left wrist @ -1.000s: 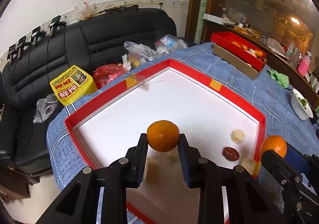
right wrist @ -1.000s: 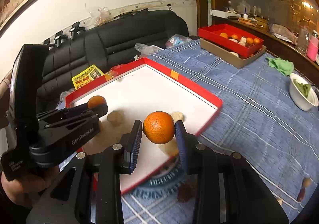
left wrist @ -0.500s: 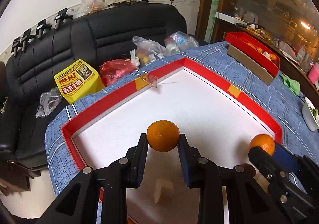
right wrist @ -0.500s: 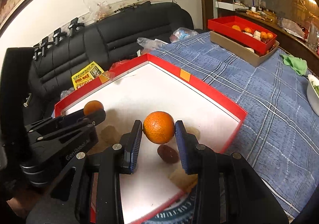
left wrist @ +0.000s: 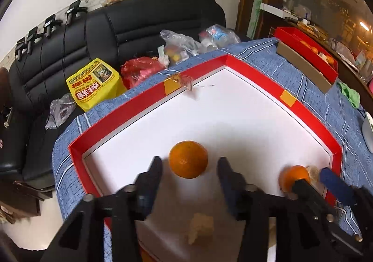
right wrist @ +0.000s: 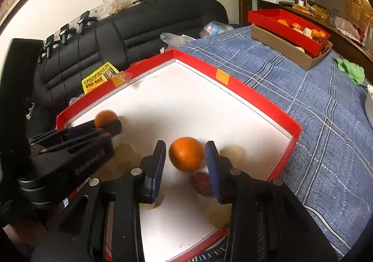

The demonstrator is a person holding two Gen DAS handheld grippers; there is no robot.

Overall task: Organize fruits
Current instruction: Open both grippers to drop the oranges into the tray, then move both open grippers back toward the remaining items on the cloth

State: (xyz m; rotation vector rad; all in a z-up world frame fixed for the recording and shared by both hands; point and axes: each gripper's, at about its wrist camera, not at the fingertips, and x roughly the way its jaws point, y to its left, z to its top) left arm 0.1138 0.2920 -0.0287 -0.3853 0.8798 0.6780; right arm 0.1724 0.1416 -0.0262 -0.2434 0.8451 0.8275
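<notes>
A large red-rimmed tray (left wrist: 144,98) with a white floor lies on the blue checked cloth; it also shows in the right wrist view (right wrist: 258,96). My left gripper (left wrist: 189,166) is open, and an orange (left wrist: 188,159) sits loose between its spread fingers on the tray floor. My right gripper (right wrist: 186,157) is open too, with a second orange (right wrist: 186,153) free between its fingers near the tray's right rim. A dark red date (right wrist: 202,183) and pale fruit pieces (right wrist: 231,153) lie beside it. The right gripper and its orange (left wrist: 294,177) show at the lower right of the left wrist view.
A second red tray (right wrist: 289,26) holding oranges sits on a cardboard box at the far right. A green cloth (right wrist: 349,70) and a white bowl (left wrist: 368,131) lie on the table. A black sofa (left wrist: 116,29) with bags and a yellow packet (left wrist: 93,84) stands behind.
Both grippers have opened and let go of their oranges, which now rest on the tray floor. Both grippers had moved forward and lower over the tray.
</notes>
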